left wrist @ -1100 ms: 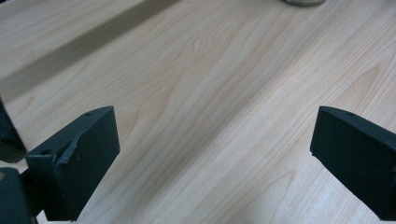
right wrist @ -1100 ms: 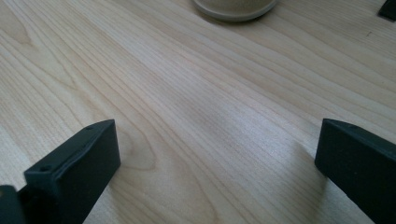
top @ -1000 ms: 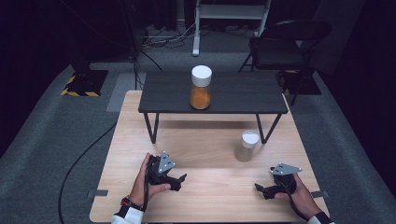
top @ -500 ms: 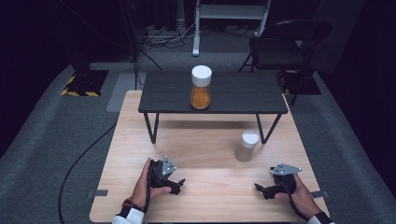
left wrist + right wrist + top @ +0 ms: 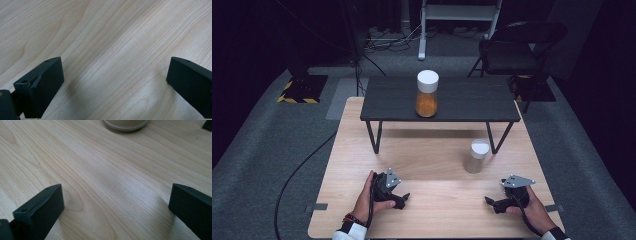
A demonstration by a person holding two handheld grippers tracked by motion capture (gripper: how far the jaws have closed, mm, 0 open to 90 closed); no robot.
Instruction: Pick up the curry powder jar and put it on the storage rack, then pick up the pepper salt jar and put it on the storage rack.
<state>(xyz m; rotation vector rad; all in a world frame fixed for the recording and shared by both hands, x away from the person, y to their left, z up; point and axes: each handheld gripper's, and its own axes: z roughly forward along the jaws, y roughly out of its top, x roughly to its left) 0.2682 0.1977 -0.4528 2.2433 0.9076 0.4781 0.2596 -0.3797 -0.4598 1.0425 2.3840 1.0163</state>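
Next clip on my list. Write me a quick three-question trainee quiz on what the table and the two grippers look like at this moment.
1. True or false: the left gripper is shut on a jar.
2. Which jar stands nearer the right gripper? A) the orange-filled jar on the black raised shelf; B) the pale jar on the wooden table.
3. Fill in: the lids of both jars are ____ in colour.

Key
1. False: its jaws stand wide apart over bare wood, holding nothing.
2. B: the pale jar's base shows at the top of the right gripper view.
3. White.
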